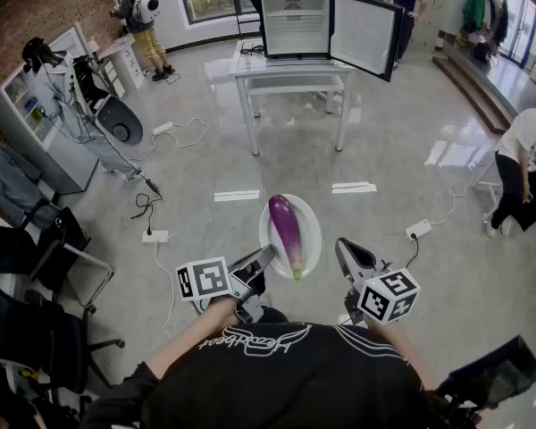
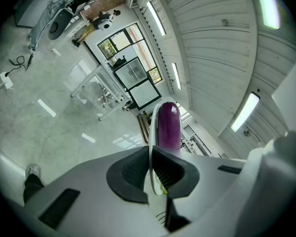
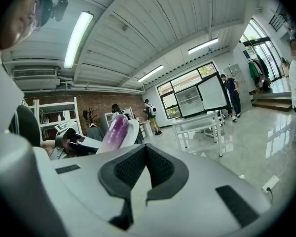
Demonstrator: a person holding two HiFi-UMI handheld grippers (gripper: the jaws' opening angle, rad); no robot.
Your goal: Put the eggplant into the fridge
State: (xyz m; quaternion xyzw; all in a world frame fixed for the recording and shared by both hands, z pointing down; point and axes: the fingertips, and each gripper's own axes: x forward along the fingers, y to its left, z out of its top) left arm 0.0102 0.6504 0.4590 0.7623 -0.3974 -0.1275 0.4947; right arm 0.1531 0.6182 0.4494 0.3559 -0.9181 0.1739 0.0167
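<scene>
A purple eggplant (image 1: 286,231) lies on a white plate (image 1: 312,237) held above the floor in front of me. My left gripper (image 1: 266,256) is shut on the plate's near rim. In the left gripper view the plate (image 2: 151,127) stands edge-on between the pads, with the eggplant (image 2: 168,125) just beyond. My right gripper (image 1: 343,249) hangs to the right of the plate, shut with nothing in it (image 3: 146,154). From its view the eggplant (image 3: 114,130) and plate (image 3: 131,131) show at the left. The small fridge (image 1: 295,22) stands on a white table (image 1: 290,71) far ahead, its door (image 1: 366,34) swung open.
Cables and power strips (image 1: 156,236) trail across the glossy floor, another strip (image 1: 419,229) lying at the right. Office chairs (image 1: 45,239) and equipment racks line the left side. A person (image 1: 522,164) stands at the right, others near the far wall.
</scene>
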